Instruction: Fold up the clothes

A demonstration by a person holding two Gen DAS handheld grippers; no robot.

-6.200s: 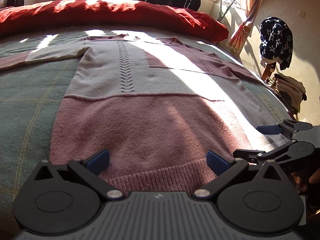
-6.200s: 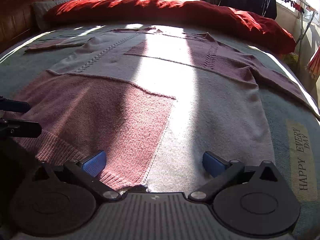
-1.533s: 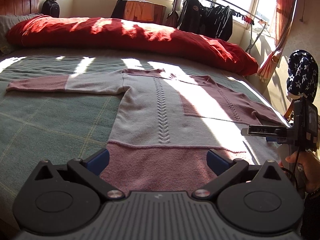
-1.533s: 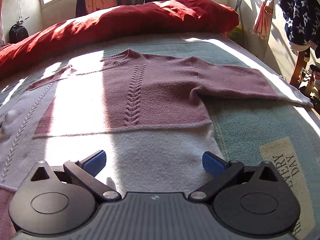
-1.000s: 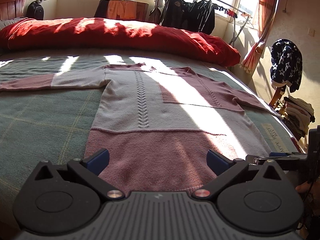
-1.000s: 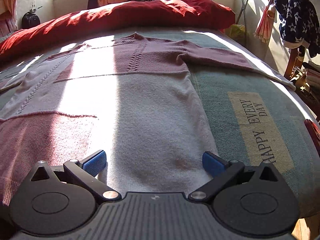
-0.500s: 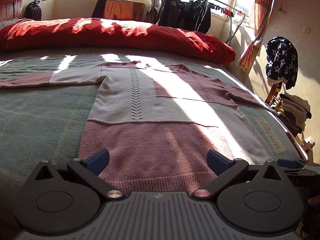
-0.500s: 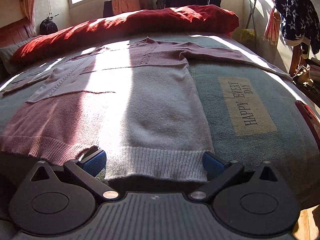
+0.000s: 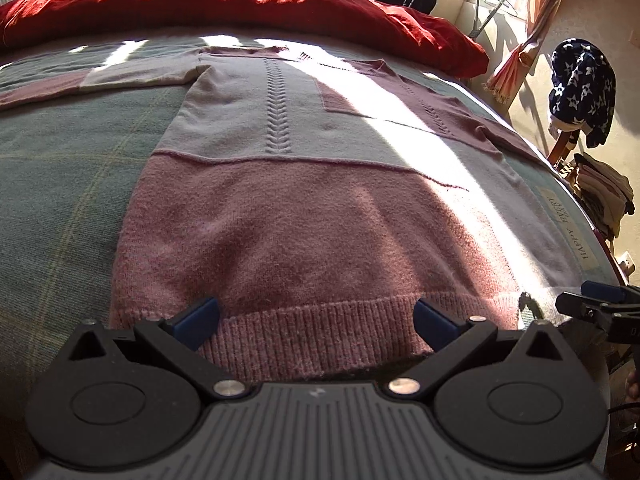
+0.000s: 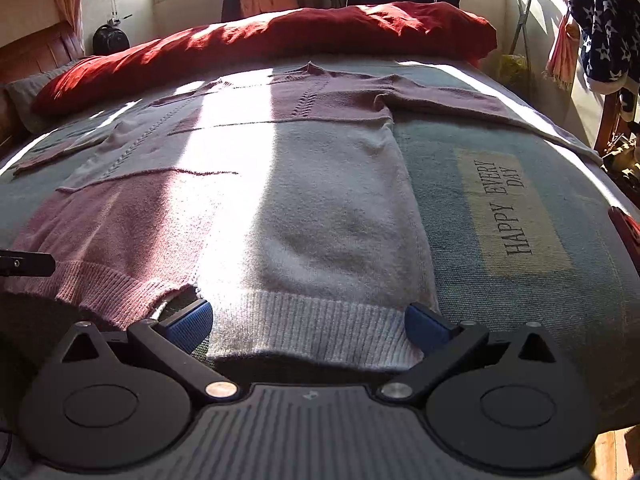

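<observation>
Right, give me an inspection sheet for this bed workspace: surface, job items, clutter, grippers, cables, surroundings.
Surface: green bedspread, printed label on it, strong sun stripes.
Job's things: pink and grey sweater spread flat, sleeves out to both sides, ribbed hem at the near edge.
Clutter: red duvet bunched along the far side.
Grippers: left gripper open at the pink hem; right gripper open at the pale hem; neither grips.
Cables: nothing seen.
Surroundings: star-print garment on a chair, dark clothes hanging by the window.
</observation>
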